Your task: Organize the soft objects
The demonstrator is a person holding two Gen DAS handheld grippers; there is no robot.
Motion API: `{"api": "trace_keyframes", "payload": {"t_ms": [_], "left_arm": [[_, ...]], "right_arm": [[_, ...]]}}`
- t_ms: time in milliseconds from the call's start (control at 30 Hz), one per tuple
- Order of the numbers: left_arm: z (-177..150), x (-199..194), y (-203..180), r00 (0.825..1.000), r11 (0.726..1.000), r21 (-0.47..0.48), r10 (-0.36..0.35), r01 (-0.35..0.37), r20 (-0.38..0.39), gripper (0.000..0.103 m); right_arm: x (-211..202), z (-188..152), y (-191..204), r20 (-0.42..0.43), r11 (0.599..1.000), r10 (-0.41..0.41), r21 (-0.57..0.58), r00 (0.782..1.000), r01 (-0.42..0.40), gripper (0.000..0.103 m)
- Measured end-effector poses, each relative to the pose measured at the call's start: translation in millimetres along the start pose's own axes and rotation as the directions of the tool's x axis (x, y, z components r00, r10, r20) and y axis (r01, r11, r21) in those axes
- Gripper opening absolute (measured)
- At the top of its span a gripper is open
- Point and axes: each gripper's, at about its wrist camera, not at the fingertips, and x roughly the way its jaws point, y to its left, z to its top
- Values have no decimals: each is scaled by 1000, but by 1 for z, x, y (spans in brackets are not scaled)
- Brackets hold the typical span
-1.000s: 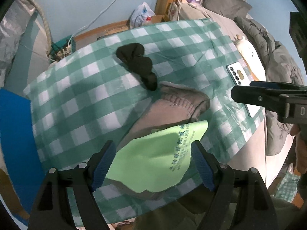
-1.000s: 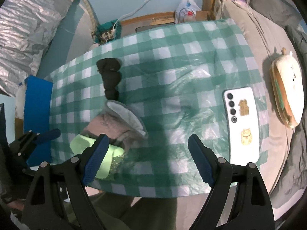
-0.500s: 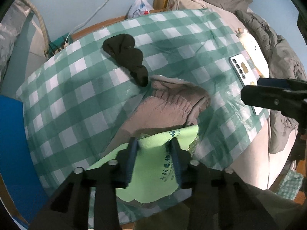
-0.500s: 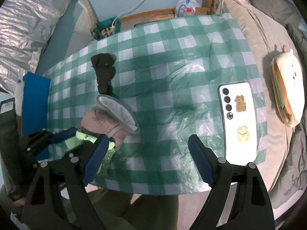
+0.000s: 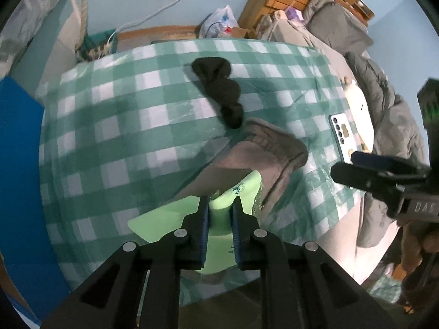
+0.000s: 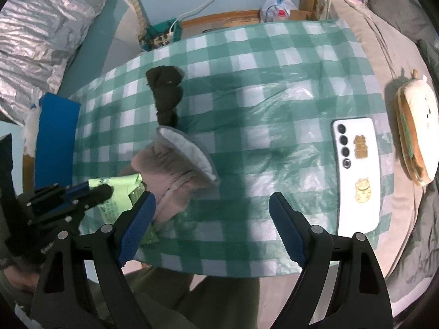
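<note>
My left gripper is shut on a light green cloth with blue print and holds its bunched edge just above the green checked cover. The cloth lies on a grey-brown fleece glove. A black sock lies beyond the glove. In the right wrist view the green cloth, the glove and the sock are at the left, with the left gripper on the cloth. My right gripper is open and empty above the cover's near edge.
A white phone lies face down on the right of the cover. A plush toy lies on the grey bedding beyond it. A blue board stands at the left edge. A plastic bag and cables are at the back.
My left gripper has closed on the green cloth and lifted its edge, folding it up off the glove. The right gripper stays open and has barely shifted.
</note>
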Motion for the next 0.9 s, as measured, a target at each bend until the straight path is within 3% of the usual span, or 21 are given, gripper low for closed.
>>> {"api": "trace_keyframes", "payload": {"t_ms": [367, 500, 600, 733, 900], "left_arm": [[-8, -4, 57, 1000, 994, -105, 21, -23, -20, 17], [-10, -1, 73, 998, 992, -114, 45, -50, -48, 31], [-12, -1, 82, 996, 990, -119, 66, -72, -59, 55], [-16, -2, 88, 994, 988, -124, 87, -95, -65, 65], [-23, -7, 79, 997, 994, -83, 64, -68, -49, 78]], "right_arm": [[12, -4, 41, -20, 999, 8, -53, 1000, -9, 84], [18, -4, 56, -30, 997, 9, -76, 1000, -11, 84], [24, -5, 69, -40, 995, 7, -96, 999, -11, 84], [31, -7, 82, -53, 993, 4, -115, 999, -10, 84], [34, -9, 88, -57, 995, 7, -101, 998, -12, 84]]}}
